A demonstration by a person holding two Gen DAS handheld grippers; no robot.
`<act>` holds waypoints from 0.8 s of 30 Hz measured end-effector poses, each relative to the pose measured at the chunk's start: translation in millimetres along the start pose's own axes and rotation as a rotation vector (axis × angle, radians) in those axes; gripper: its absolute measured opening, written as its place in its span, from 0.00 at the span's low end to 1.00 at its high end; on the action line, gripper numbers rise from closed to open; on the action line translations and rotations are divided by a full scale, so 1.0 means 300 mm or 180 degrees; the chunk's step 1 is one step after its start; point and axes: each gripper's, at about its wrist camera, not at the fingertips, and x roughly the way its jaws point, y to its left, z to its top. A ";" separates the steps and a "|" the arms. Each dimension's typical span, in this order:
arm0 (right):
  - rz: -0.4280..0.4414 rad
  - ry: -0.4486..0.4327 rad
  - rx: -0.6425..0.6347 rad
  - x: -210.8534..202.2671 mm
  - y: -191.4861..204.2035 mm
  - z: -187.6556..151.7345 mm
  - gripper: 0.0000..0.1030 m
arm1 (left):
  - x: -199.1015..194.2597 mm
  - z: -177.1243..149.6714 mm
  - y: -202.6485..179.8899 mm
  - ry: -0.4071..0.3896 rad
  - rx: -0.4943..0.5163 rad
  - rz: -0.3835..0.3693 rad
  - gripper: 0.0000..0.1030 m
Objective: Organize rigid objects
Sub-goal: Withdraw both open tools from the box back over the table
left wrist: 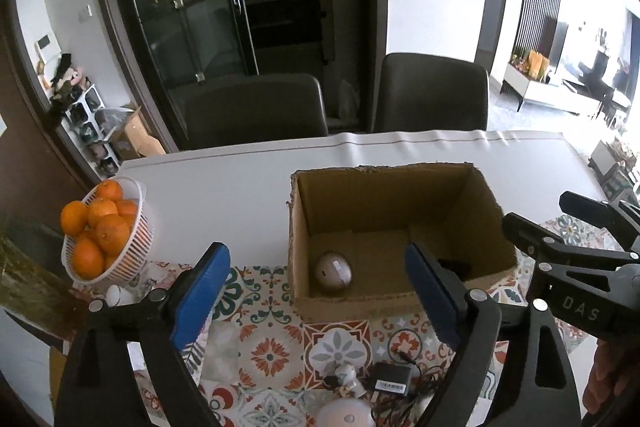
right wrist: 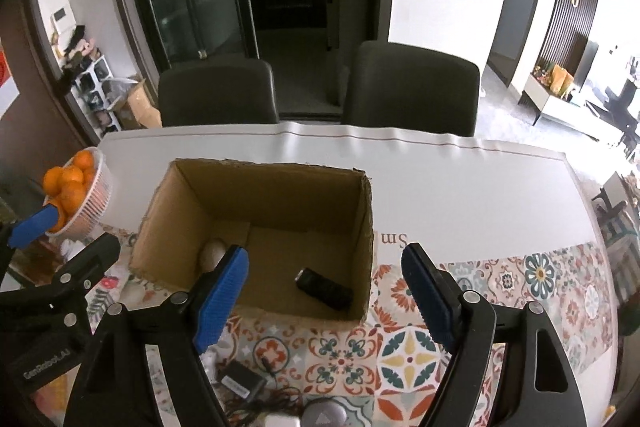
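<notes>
Patterned tablecloth (left wrist: 276, 351); cardboard box (left wrist: 400, 303) holds smooth egg-shaped ball (left wrist: 334, 271); both hand-held grippers open, empty.

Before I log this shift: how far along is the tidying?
Done: a round device and a black gadget lie in the cardboard box. In hand: nothing; both tools, left tool and right tool, are open. Left: the power adapter, its cable and the small figurine.
</notes>
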 end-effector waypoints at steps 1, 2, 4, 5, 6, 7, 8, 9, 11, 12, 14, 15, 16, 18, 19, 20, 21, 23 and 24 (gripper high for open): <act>-0.0010 -0.0037 -0.0008 -0.019 0.005 -0.010 0.78 | -0.014 -0.008 0.002 -0.0028 0.0004 0.0010 0.90; -0.0020 -0.0073 -0.0023 -0.038 0.010 -0.020 0.78 | -0.033 -0.019 0.003 -0.0059 0.0014 0.0029 0.90; -0.0034 -0.0129 -0.0032 -0.071 0.016 -0.040 0.78 | -0.069 -0.041 0.007 -0.0123 0.0009 0.0062 0.92; -0.0040 -0.0160 -0.0028 -0.089 0.020 -0.052 0.79 | -0.083 -0.051 0.011 -0.0144 -0.0005 0.0067 0.93; -0.0040 -0.0185 -0.0024 -0.104 0.023 -0.063 0.79 | -0.106 -0.066 0.016 -0.0184 -0.0025 0.0067 0.94; -0.0039 -0.0200 -0.0018 -0.117 0.026 -0.072 0.79 | -0.119 -0.075 0.018 -0.0205 -0.0027 0.0072 0.94; -0.0027 -0.0219 -0.0011 -0.130 0.028 -0.082 0.79 | -0.132 -0.086 0.021 -0.0227 -0.0025 0.0079 0.94; -0.0005 -0.0240 -0.0004 -0.141 0.028 -0.089 0.79 | -0.151 -0.101 0.024 -0.0256 -0.0025 0.0084 0.95; -0.0001 -0.0297 0.0008 -0.169 0.033 -0.111 0.79 | -0.177 -0.121 0.030 -0.0297 -0.0034 0.0104 0.96; -0.0001 -0.0320 0.0009 -0.181 0.037 -0.121 0.79 | -0.191 -0.133 0.031 -0.0319 -0.0037 0.0112 0.96; 0.0014 -0.0371 0.0001 -0.204 0.046 -0.141 0.80 | -0.214 -0.157 0.035 -0.0362 -0.0035 0.0131 0.96; 0.0009 -0.0395 -0.0012 -0.216 0.050 -0.156 0.81 | -0.223 -0.168 0.036 -0.0371 -0.0030 0.0127 0.96; 0.0004 -0.0418 -0.0019 -0.225 0.056 -0.168 0.82 | -0.233 -0.182 0.037 -0.0379 -0.0026 0.0119 0.96; 0.0006 -0.0469 -0.0010 -0.241 0.058 -0.194 0.82 | -0.250 -0.206 0.037 -0.0423 -0.0019 0.0149 0.96; 0.0009 -0.0497 -0.0003 -0.251 0.061 -0.209 0.82 | -0.258 -0.218 0.037 -0.0443 -0.0020 0.0172 0.96; 0.0015 -0.0506 -0.0005 -0.255 0.063 -0.218 0.82 | -0.264 -0.229 0.039 -0.0453 -0.0033 0.0176 0.96; 0.0015 -0.0519 -0.0010 -0.261 0.066 -0.231 0.82 | -0.268 -0.237 0.042 -0.0455 -0.0042 0.0169 0.96; -0.0009 -0.0558 -0.0022 -0.274 0.069 -0.253 0.82 | -0.277 -0.259 0.047 -0.0458 -0.0077 0.0159 0.96; -0.0011 -0.0564 -0.0024 -0.280 0.068 -0.268 0.82 | -0.281 -0.271 0.049 -0.0459 -0.0085 0.0156 0.96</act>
